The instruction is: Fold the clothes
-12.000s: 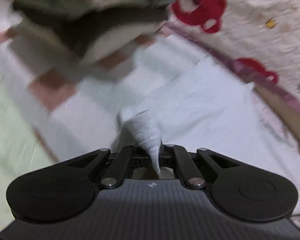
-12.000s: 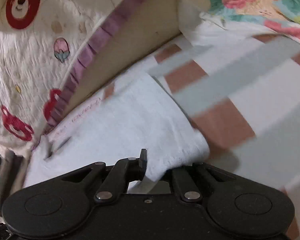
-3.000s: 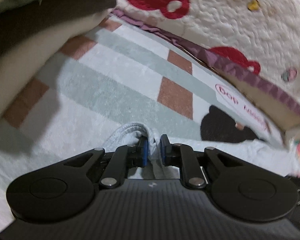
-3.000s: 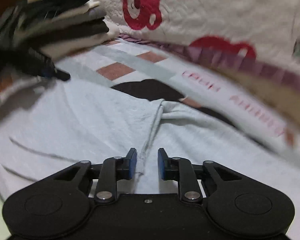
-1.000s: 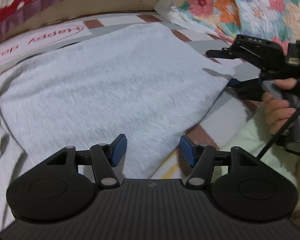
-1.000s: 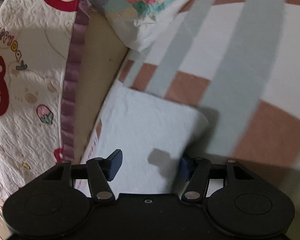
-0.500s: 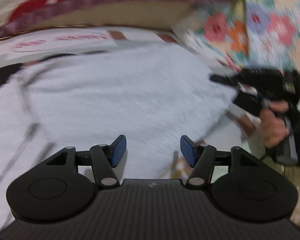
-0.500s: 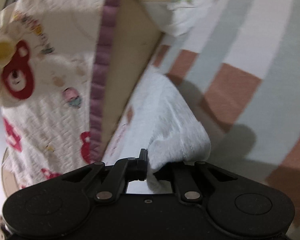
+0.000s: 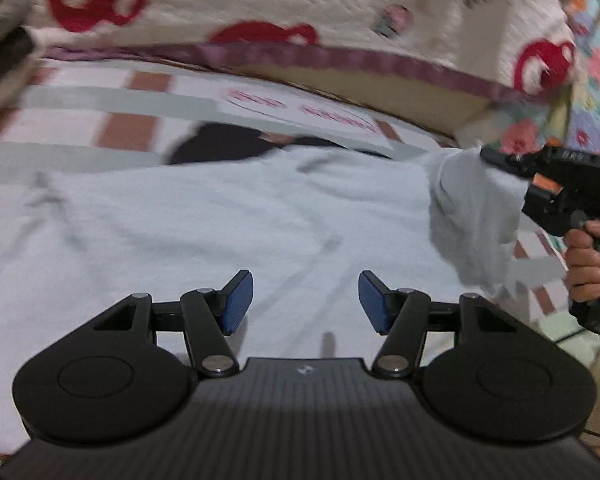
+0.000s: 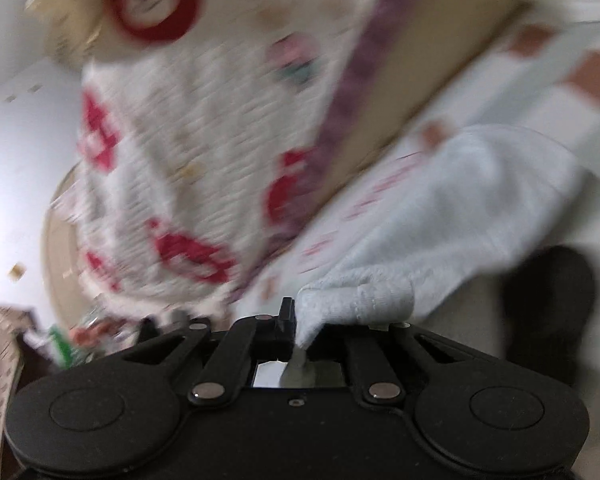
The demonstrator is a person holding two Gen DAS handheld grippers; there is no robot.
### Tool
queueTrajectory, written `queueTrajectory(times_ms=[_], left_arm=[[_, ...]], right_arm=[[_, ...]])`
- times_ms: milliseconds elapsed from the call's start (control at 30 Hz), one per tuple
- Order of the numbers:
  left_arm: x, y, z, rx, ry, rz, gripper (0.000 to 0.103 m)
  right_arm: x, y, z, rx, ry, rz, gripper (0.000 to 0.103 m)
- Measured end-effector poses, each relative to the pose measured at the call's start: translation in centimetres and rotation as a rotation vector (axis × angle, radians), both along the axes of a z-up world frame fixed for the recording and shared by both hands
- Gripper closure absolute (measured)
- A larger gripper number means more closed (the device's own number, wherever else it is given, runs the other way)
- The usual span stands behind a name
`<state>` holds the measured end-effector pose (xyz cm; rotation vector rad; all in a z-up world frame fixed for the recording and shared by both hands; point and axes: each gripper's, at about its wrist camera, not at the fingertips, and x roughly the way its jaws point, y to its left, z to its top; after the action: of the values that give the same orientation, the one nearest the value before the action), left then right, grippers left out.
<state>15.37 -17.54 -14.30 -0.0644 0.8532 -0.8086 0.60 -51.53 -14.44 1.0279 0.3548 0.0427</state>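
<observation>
A pale grey garment [image 9: 228,216] lies spread over the checked bed sheet [image 9: 100,108]. My left gripper [image 9: 306,300] hovers above its near part, jaws apart, with nothing between the blue pads [image 9: 236,300]. At the right edge of the left wrist view, the right gripper [image 9: 496,160], held by a hand [image 9: 588,256], lifts a folded corner of the garment [image 9: 468,200]. In the right wrist view my right gripper [image 10: 300,328] is shut on that hem [image 10: 356,300], and the cloth [image 10: 460,208] hangs away from it.
A white quilt [image 9: 284,4] with red bear prints and a purple trim lies along the far side. A floral pillow [image 9: 596,80] sits at the far right. A dark patch [image 9: 220,140] shows beyond the garment. The picture is blurred by motion.
My right gripper shut on the garment's corner and raised it. My left gripper swung left across the garment, staying open and empty.
</observation>
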Motion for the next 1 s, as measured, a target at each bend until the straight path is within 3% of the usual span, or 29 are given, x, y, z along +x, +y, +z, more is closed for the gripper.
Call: queueTrajectory(times_ms=[167, 300, 467, 533, 567, 633, 733, 833, 933, 1000], left_arm=[[1.0, 5.5, 0.1, -0.046, -0.012, 0.148, 0.046], [0.6, 7.7, -0.1, -0.032, -0.043, 0.161, 0.046], [0.8, 8.2, -0.8, -0.054, -0.008, 0.168, 0.045], [0.9, 7.8, -0.8, -0.067, -0.001, 0.163, 0.044], [0.9, 7.5, -0.7, -0.068, -0.001, 0.154, 0.044], [0.8, 6.4, -0.2, -0.062, -0.008, 0.126, 0.044], [0.4, 4.4, 0.6, -0.049, -0.031, 0.058, 0.04], [0.1, 1.8, 0.7, -0.013, -0.038, -0.025, 0.034], [-0.2, -1.2, -0.3, 0.063, -0.022, -0.089, 0.031], [-0.2, -3.3, -1.3, 0.159, -0.039, -0.115, 0.029]], right_arm=[[6.5, 10.2, 1.8, -0.207, -0.027, 0.293, 0.095], [8.5, 18.3, -0.1, -0.449, 0.047, 0.548, 0.096], [8.3, 23.0, -3.0, -0.742, 0.174, 0.677, 0.092], [7.8, 23.2, -3.0, -0.792, 0.183, 0.698, 0.088], [7.4, 23.1, -2.6, -0.806, 0.181, 0.711, 0.076], [6.1, 22.5, -1.9, -0.833, 0.18, 0.744, 0.065], [2.9, 20.4, -0.4, -0.981, 0.205, 0.778, 0.064], [-0.6, 16.6, 0.1, -1.126, 0.216, 0.717, 0.053], [-3.2, 12.9, -0.6, -1.102, 0.259, 0.585, 0.052], [-3.7, 11.9, -1.7, -1.054, 0.32, 0.561, 0.053]])
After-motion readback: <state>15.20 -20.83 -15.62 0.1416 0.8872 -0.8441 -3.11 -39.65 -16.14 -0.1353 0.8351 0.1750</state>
